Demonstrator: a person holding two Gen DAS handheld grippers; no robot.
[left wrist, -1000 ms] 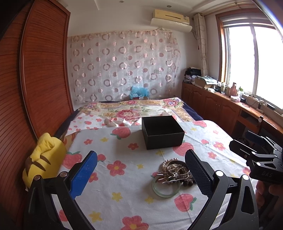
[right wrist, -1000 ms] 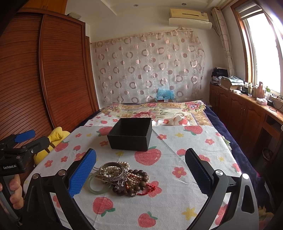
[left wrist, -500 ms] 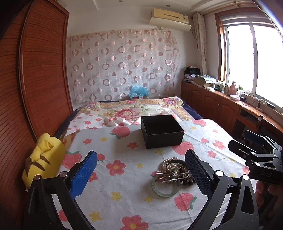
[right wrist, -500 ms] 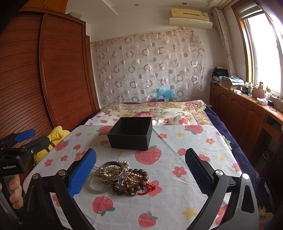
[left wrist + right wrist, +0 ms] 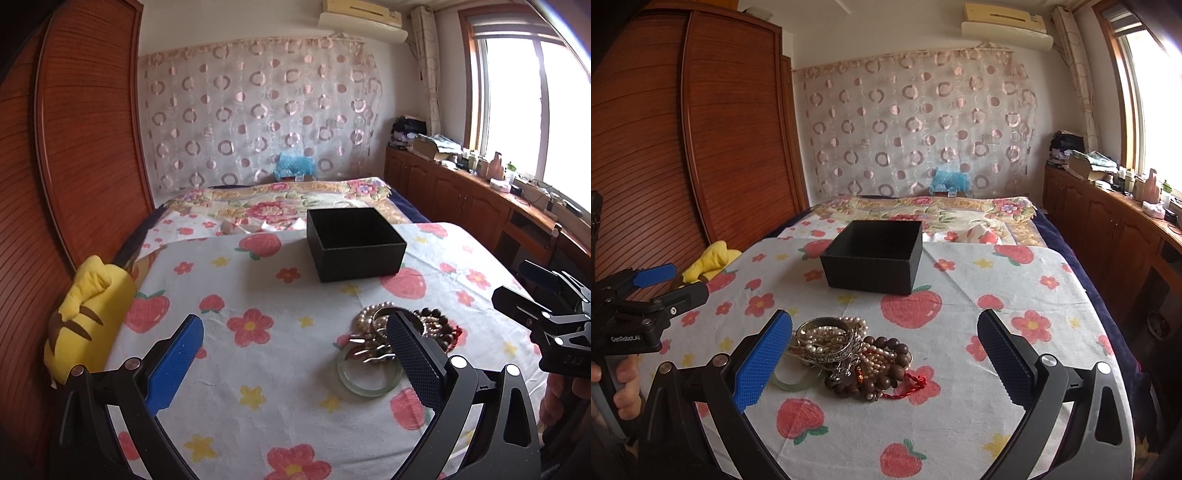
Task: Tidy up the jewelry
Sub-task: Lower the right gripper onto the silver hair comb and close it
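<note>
The jewelry pile (image 5: pixel 849 354) lay in the lower middle of the right wrist frame, on the strawberry-and-flower tablecloth (image 5: pixel 1015 288), a tangle of pearl strands, silvery bangles, dark wooden beads (image 5: pixel 886 365) and a red cord (image 5: pixel 912 386). A pale green jade bangle (image 5: pixel 369 376) lay flat at the near edge of the pile, in the lower right of the left wrist frame, touching the metal pieces above it. Above the pile in both frames, well apart from it, stood the open black box (image 5: pixel 873 258), upright, its inside dark.

The left gripper (image 5: pixel 295 354) filled the bottom of its frame with its jaws spread wide and nothing between them; its right-hand finger overlapped the pile in the frame, though contact could not be told. The right gripper (image 5: pixel 884 354) was likewise parted wide and held nothing, its left-hand blue pad (image 5: pixel 762 363) just beside the pile and covering part of the jade bangle in the frame. Each tool also showed at the edge of the other's frame, the right one at the right edge of the left wrist frame, the left one at the left edge of the right wrist frame with fingers of a hand (image 5: pixel 626 384) wrapped around its handle.

A yellow plush toy (image 5: pixel 88 314) sat at the left of the table, against the wooden wardrobe (image 5: pixel 74 147)
</note>
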